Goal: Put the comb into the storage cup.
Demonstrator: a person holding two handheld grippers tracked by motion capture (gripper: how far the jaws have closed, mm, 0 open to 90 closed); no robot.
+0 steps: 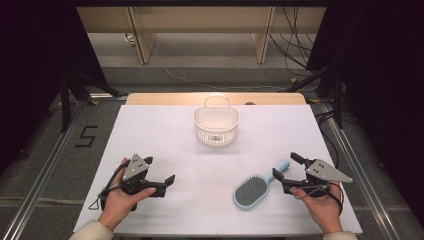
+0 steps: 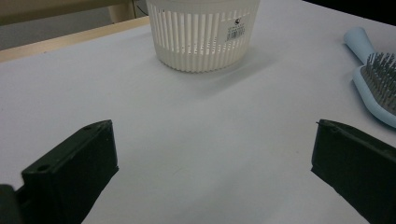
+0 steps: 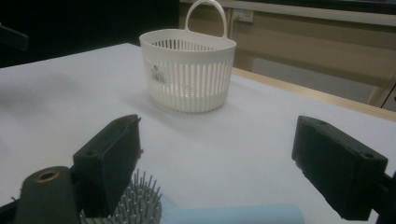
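A light blue hairbrush [image 1: 255,190] lies bristles up on the white table [image 1: 150,130], front right, its handle slanting toward my right gripper [image 1: 285,165]. That gripper is open, and the handle's end sits low between its jaws without the pads pressing on it. In the right gripper view the hairbrush [image 3: 229,213] crosses the bottom under the right gripper [image 3: 219,140]. A white slatted basket [image 1: 216,125] with a loop handle stands at the back centre. My left gripper [image 1: 161,170] rests open at the front left with nothing in it. In the left gripper view, the left gripper [image 2: 215,154] faces the basket [image 2: 203,35] and the hairbrush [image 2: 373,79].
A pale wooden strip [image 1: 165,98] runs along the table's far edge. Beyond it are wooden furniture legs and cables on the floor. A number 5 [image 1: 86,136] is marked on the floor at left. Dark stands flank both sides of the table.
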